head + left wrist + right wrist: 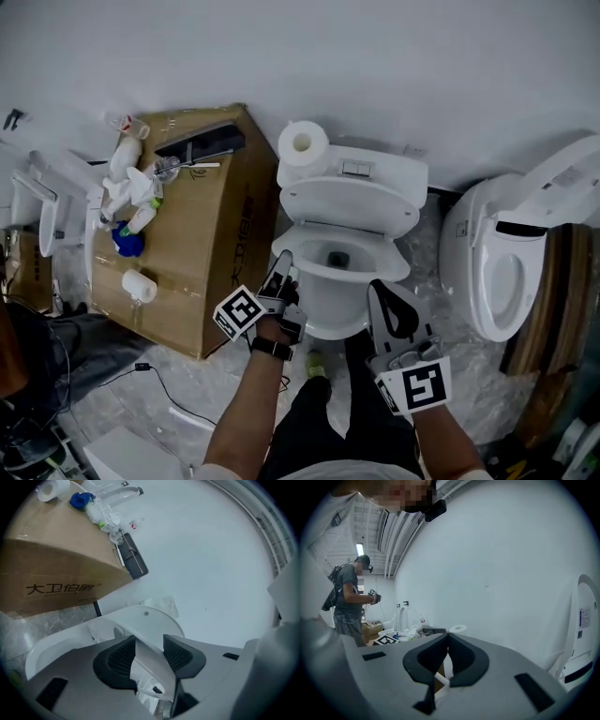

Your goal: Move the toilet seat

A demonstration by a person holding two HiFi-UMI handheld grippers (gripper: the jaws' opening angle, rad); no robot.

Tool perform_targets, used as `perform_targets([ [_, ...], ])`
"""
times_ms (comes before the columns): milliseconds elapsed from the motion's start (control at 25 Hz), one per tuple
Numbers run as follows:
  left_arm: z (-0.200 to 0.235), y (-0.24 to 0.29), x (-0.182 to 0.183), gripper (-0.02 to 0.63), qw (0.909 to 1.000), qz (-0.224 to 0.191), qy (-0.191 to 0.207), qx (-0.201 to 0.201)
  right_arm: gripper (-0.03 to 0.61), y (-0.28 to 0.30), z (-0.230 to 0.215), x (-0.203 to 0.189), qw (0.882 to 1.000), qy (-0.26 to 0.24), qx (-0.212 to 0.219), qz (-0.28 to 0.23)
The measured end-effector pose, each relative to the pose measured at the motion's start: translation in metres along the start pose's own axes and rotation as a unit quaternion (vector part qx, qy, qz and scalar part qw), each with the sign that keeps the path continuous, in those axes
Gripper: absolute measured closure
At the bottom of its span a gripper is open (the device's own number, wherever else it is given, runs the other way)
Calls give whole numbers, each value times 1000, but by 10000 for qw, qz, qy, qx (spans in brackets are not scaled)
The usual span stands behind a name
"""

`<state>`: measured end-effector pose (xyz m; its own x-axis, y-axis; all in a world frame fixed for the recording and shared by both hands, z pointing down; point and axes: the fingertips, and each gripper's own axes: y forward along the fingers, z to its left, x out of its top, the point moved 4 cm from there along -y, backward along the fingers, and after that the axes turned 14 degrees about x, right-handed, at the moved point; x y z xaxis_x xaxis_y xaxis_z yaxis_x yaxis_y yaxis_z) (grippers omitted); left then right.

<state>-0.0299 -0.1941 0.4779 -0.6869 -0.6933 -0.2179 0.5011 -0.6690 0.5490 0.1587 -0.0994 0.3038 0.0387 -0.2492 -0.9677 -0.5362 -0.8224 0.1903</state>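
Note:
A white toilet [319, 305] stands against the wall, its lid [347, 202] tilted back toward the tank [380, 169]. The seat ring [398, 269] lies around the bowl. My left gripper [284, 269] is at the bowl's left rim. In the left gripper view the seat's white edge [149, 665] runs between the dark pads [123, 656] of the left gripper [149, 641], which stand apart and do not squeeze it. My right gripper [384, 292] points up at the bowl's front right, its jaws closed on nothing [447, 637].
A cardboard box [211, 272] left of the toilet carries bottles, a paper roll [139, 285] and a black tool [199, 142]. Another roll [303, 142] sits on the tank. A second toilet [506, 267] stands at the right. A cable [159, 384] lies on the floor. Another person [349, 597] stands far off.

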Motion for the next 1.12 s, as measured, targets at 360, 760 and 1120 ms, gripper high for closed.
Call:
perform_targets([
  [360,-48,52,28,417,9986,-442,-65,-271,561,17,-59,6,9999,51,125,84],
  [760,-85,94,41,414,9911,-885,-568,-812,563,37,-103,-3,9991,175,315,239],
  [1120,-90,109,45,414,9884,-1138,-580,-815,563,45,-118,-3,9986,206,393,293],
])
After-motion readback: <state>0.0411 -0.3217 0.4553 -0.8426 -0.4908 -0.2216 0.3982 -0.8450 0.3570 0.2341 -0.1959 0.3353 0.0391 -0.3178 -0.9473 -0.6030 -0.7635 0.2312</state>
